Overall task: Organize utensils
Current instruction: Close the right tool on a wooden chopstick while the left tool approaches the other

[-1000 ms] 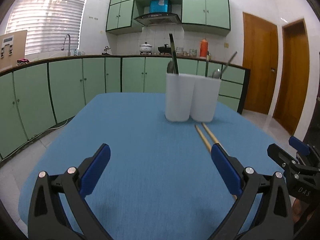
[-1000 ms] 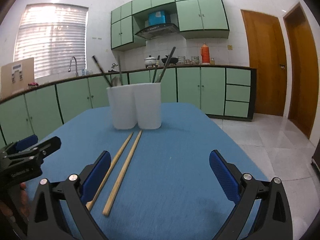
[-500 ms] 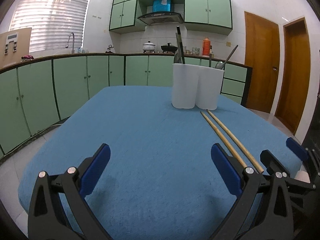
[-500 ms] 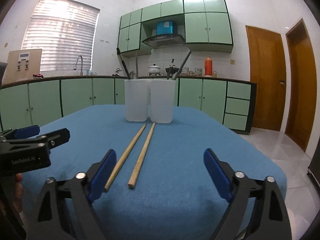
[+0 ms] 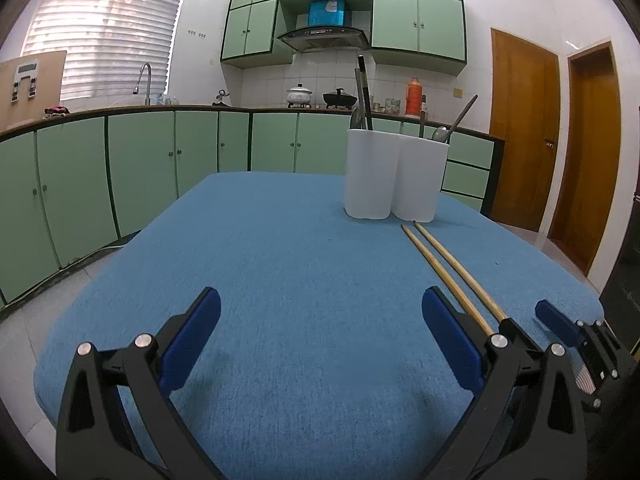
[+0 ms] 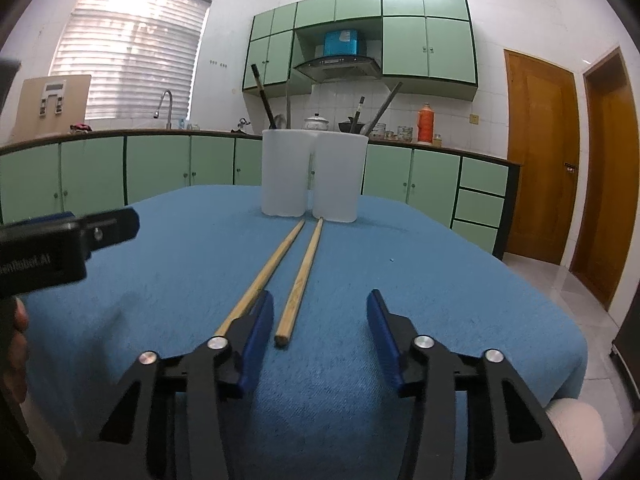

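Observation:
Two wooden chopsticks point(image 6: 298, 276) lie side by side on the blue table cloth point(image 6: 440, 280), pointing at a white two-cup utensil holder point(image 6: 314, 174) that holds dark-handled utensils and spoons. My right gripper point(image 6: 320, 312) is open, low over the cloth, with the near end of the right chopstick between its fingers and the left chopstick under its left finger. My left gripper point(image 5: 320, 312) is open and empty, left of the chopsticks point(image 5: 448, 268). The holder point(image 5: 396, 176) stands beyond them.
The right gripper's blue fingertip point(image 5: 558, 322) shows at the right edge of the left wrist view. The left gripper's body point(image 6: 60, 236) shows at the left of the right wrist view. Green kitchen cabinets point(image 5: 120, 172) and wooden doors point(image 5: 520, 128) surround the table.
My right gripper has moved forward and left to the near ends of the chopsticks and its fingers have narrowed. My left gripper has shifted only a little.

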Motion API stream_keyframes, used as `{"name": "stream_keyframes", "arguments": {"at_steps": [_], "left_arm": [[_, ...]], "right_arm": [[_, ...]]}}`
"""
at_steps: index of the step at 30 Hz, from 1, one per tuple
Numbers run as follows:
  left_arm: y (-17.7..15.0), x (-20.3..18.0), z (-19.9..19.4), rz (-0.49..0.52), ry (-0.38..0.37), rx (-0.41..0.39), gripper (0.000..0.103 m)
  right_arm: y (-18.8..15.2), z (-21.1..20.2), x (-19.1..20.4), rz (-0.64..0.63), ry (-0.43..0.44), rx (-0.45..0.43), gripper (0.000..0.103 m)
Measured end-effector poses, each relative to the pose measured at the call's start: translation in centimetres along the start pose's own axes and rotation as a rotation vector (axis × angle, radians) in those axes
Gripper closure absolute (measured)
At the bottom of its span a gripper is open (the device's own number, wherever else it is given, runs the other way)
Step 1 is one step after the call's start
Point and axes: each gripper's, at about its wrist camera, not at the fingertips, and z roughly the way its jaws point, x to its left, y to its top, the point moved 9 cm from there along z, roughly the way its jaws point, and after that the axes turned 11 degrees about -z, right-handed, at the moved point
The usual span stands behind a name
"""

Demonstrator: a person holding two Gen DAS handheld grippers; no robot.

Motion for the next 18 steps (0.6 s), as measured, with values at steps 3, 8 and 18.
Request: {"name": "stream_keyframes", "arguments": {"at_steps": [3,8,18], "left_arm": [[0.0,0.0,-0.1,-0.003,0.0,0.0,0.005],[-0.1,-0.2,-0.2,-0.008,0.0,0.0,0.005],[-0.3,-0.5,-0.4,-0.007,-0.002,-0.001,0.005]], "right_arm": [[0.0,-0.2,0.3,-0.004,-0.006,-0.01,0.069],[0.1,-0.5,1.0,-0.008,-0.003,-0.028,0.08],[0.0,-0.5,1.1,0.021,0.053,-0.037,0.095]]}}
